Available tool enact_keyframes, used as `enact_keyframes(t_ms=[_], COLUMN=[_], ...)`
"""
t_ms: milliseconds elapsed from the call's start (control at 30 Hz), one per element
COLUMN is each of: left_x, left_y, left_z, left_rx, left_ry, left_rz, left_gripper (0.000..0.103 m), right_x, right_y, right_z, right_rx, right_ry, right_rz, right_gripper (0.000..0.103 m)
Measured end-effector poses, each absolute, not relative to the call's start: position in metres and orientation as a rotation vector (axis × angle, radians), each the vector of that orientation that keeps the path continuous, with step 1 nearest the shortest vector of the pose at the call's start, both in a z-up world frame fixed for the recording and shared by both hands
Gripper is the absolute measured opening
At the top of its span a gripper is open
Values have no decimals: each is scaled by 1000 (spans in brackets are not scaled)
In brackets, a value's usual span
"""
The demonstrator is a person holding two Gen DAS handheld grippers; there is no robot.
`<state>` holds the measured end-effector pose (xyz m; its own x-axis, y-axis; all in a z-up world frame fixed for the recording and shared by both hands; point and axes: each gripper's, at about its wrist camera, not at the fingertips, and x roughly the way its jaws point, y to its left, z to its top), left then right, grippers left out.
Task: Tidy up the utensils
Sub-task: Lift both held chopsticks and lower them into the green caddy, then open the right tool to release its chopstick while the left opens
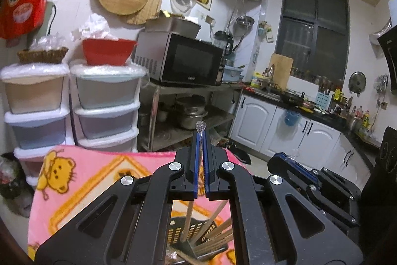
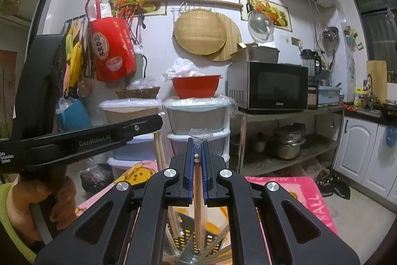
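Observation:
My left gripper (image 1: 200, 134) is shut on a wrapped pair of chopsticks (image 1: 188, 217) in clear plastic, held upright with the lower end in a black slotted utensil holder (image 1: 198, 237). My right gripper (image 2: 196, 140) is shut on another wrapped pair of chopsticks (image 2: 197, 193), also upright over the same holder (image 2: 188, 235). Several loose wooden chopsticks (image 1: 218, 235) lean inside the holder. The holder stands on a pink cartoon blanket (image 1: 82, 180). The right gripper (image 1: 292, 160) shows in the left wrist view, the left gripper (image 2: 153, 122) in the right wrist view.
Stacked plastic drawers (image 1: 106, 101) with a red bowl (image 1: 108, 51) stand behind the blanket. A metal rack carries a microwave (image 1: 181, 61) and pots (image 1: 192, 113). White cabinets (image 1: 258, 123) and a cluttered counter run along the right.

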<state>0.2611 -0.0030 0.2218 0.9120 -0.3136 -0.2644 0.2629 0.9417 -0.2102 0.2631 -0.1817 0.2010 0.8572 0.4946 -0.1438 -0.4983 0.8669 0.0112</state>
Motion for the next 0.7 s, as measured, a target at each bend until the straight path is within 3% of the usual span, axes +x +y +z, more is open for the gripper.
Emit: enact_keyframes(t_ms=[367,700], left_x=[274,265], left_y=[-3,-4], left_z=[165,146], left_rx=[-181,-176], left_ry=[402,443], left_rz=[-294,-306], left_gripper=[1,1], right_x=[286,287], right_y=[-170,-171], right_z=[156,130], right_rx=[-29,-35], right_ry=[258,353], right_rz=[512,507], right_gripper=[6,6])
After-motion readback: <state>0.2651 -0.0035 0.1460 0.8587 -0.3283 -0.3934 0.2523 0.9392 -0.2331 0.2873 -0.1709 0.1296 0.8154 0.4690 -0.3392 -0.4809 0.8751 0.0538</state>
